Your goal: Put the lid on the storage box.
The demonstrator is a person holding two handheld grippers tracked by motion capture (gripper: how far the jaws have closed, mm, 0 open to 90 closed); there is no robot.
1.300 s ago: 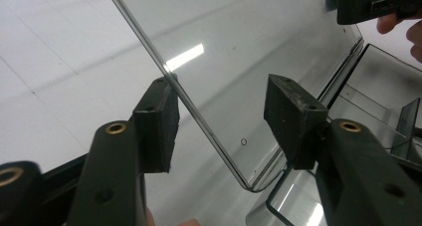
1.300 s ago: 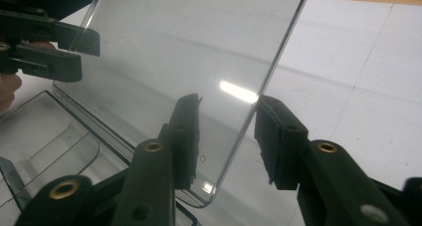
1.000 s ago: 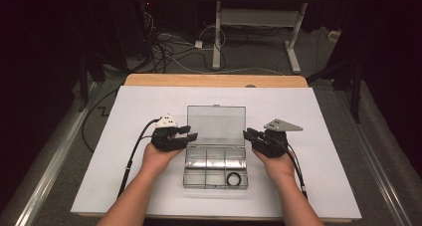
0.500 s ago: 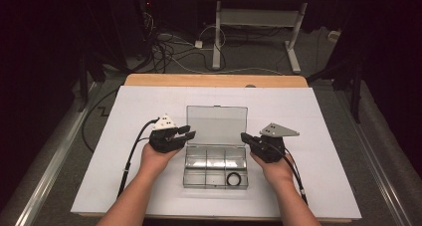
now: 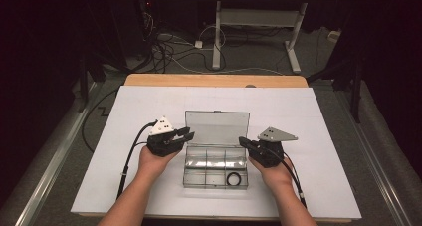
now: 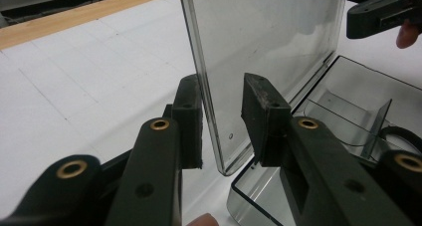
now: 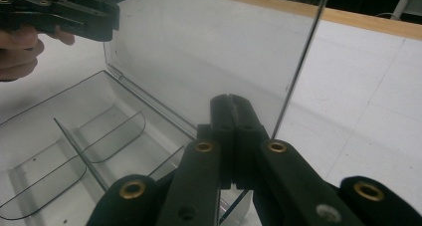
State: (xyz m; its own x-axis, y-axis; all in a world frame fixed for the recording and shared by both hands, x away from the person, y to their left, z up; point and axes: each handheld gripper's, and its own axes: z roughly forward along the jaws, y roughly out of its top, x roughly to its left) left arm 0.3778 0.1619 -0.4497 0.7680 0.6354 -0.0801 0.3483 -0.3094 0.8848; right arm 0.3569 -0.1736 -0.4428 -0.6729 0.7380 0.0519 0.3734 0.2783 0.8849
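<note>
A clear plastic compartment box (image 5: 189,172) lies open on the white table, its lid (image 5: 217,128) standing upright at the back. A black ring (image 5: 234,178) lies in its front right compartment. My left gripper (image 5: 188,133) is at the lid's left edge. In the left gripper view its jaws (image 6: 224,91) straddle that edge of the lid (image 6: 263,32) and have just been closing; the right pad (image 6: 261,111) still stands off it. My right gripper (image 5: 243,141) is at the lid's right end. Its jaws (image 7: 231,104) are shut together in front of the lid (image 7: 199,47), with nothing between them.
The white table sheet (image 5: 124,151) has free room on both sides of the box. A wooden strip (image 5: 214,80) runs along the far edge. Beyond it are cables (image 5: 164,47) on the floor and a desk frame (image 5: 259,22).
The right gripper's jaws have shut and it has shifted left toward the lid's right end. The left gripper's jaws have narrowed around the lid's left edge.
</note>
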